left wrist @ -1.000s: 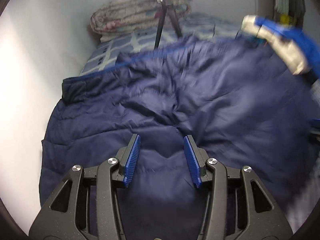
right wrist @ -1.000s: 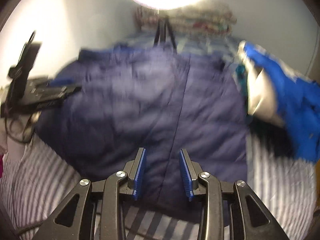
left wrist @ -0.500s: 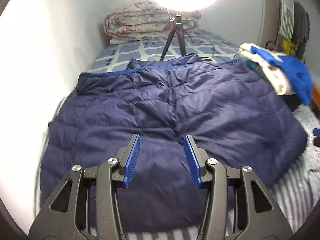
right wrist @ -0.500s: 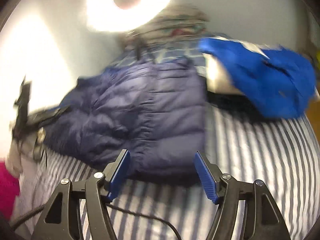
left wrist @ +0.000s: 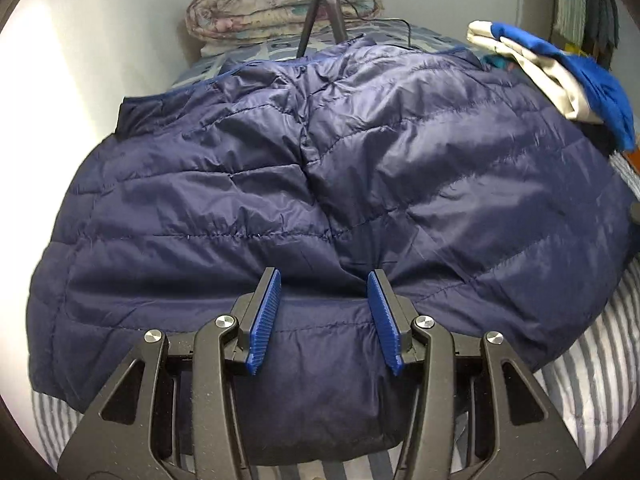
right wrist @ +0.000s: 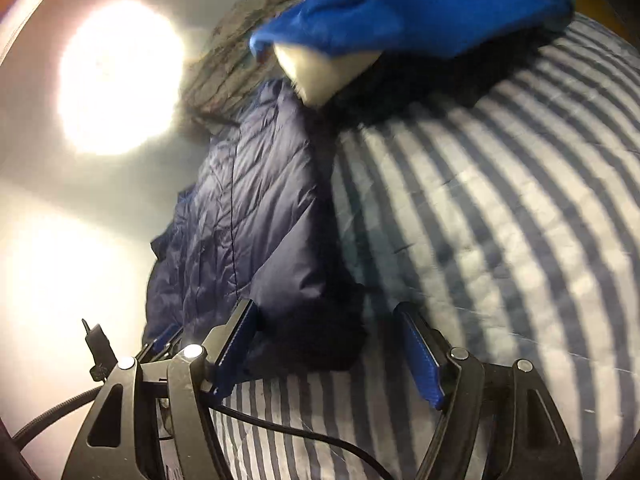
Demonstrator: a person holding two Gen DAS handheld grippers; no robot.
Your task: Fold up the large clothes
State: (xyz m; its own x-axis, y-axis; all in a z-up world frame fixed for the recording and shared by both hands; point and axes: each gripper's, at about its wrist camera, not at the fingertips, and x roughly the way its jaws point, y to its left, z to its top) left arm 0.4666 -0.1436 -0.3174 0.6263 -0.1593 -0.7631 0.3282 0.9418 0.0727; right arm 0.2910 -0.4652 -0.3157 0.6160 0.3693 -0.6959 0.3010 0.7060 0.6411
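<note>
A large navy quilted puffer jacket (left wrist: 320, 184) lies spread on a striped bed sheet (left wrist: 592, 380). My left gripper (left wrist: 323, 292) is open, low over the jacket's near hem, with the padded fabric bulging between its blue pads. In the right wrist view the jacket (right wrist: 248, 232) runs away to the left. My right gripper (right wrist: 330, 330) is open wide around the jacket's near right corner, just above the sheet (right wrist: 500, 208).
A blue and cream garment (left wrist: 568, 76) lies piled at the jacket's far right, and shows in the right wrist view (right wrist: 404, 12). A folded floral quilt (left wrist: 280, 4) and a tripod (left wrist: 320, 12) stand at the head of the bed. A wall is at left. A black cable (right wrist: 304, 436) crosses the sheet.
My left gripper has moved down and forward onto the jacket's hem. My right gripper has swung right, opened wider and dropped to the jacket's right corner.
</note>
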